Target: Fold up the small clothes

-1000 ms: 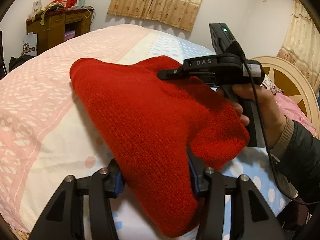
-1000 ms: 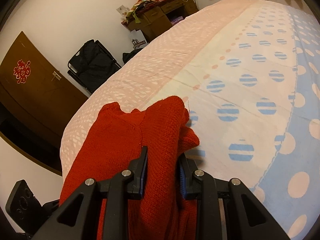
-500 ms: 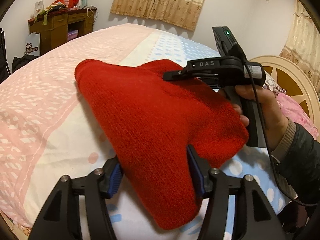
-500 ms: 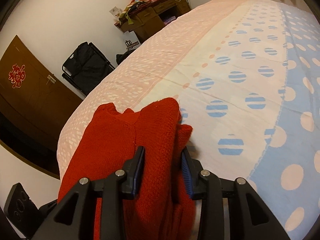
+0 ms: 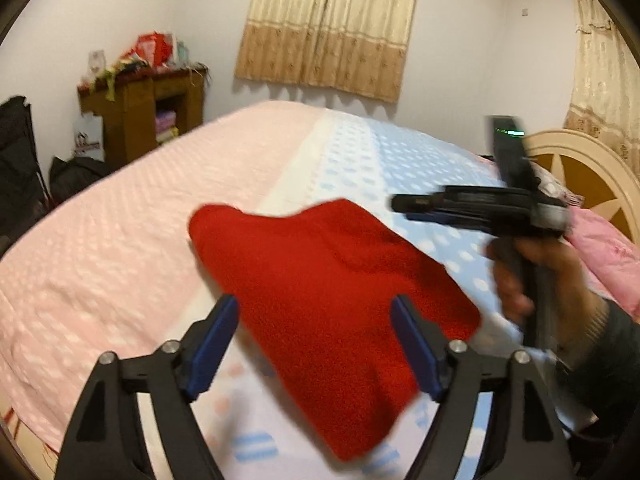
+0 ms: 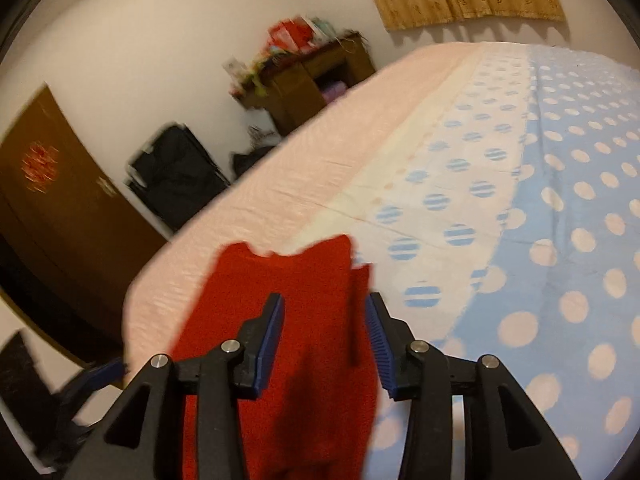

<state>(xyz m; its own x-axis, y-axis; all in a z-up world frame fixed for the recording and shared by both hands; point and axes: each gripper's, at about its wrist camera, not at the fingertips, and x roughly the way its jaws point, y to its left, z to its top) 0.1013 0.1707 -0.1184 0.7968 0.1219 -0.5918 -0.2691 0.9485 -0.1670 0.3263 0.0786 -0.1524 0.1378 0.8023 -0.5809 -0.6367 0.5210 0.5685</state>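
Below, folded red knit garment (image 5: 332,304) on the bedspread (image 5: 120,240), between and beyond the left gripper's (image 5: 314,344) blue pads, untouched. Jaws widening. Right gripper (image 6: 325,344) likewise opening astride the cloth, pads apart, clear of it.

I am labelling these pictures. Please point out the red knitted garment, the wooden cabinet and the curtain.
red knitted garment (image 5: 332,280): left wrist view, middle of the knit.
wooden cabinet (image 5: 128,120): left wrist view, its front left side.
curtain (image 5: 324,28): left wrist view, middle of the fabric.
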